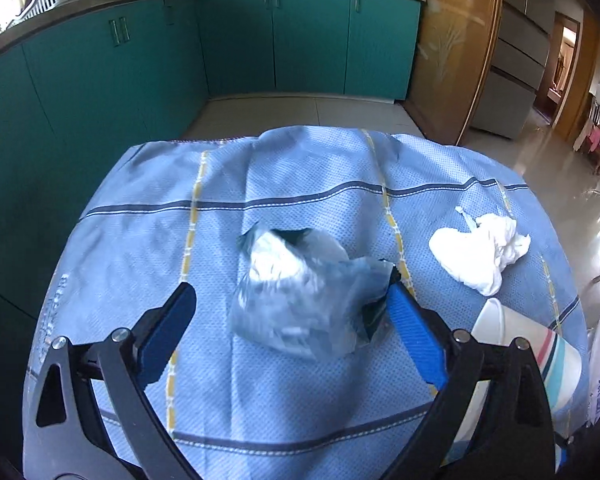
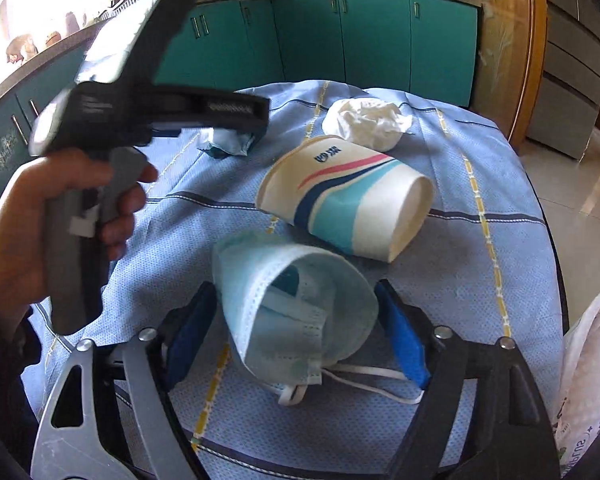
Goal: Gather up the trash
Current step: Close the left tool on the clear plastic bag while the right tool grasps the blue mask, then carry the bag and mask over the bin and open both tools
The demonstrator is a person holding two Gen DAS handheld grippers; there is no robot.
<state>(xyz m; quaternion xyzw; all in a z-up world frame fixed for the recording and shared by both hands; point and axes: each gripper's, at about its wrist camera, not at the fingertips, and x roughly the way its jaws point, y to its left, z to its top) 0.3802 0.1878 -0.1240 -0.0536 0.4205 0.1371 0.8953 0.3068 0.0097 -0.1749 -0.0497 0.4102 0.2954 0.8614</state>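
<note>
A round table under a blue checked cloth (image 1: 140, 220) carries the trash. In the left wrist view a crumpled clear-blue plastic wrapper (image 1: 296, 312) lies between the fingers of my left gripper (image 1: 292, 286), which is open wide. Its right fingertip is at the wrapper's edge and the left one stands clear. In the right wrist view a light blue face mask (image 2: 284, 312) lies curled between the fingers of my right gripper (image 2: 295, 288). The pads stand close at both sides and the mask does not look squeezed. A striped paper cup (image 2: 340, 204) lies on its side just beyond it.
A crumpled white tissue (image 1: 480, 252) lies at the table's far right, behind the cup (image 1: 540, 356). A white plastic bag (image 2: 588, 380) hangs at the table's right edge. A hand (image 2: 40, 232) holds the left gripper's handle. Teal cabinets (image 1: 300, 40) stand behind the table.
</note>
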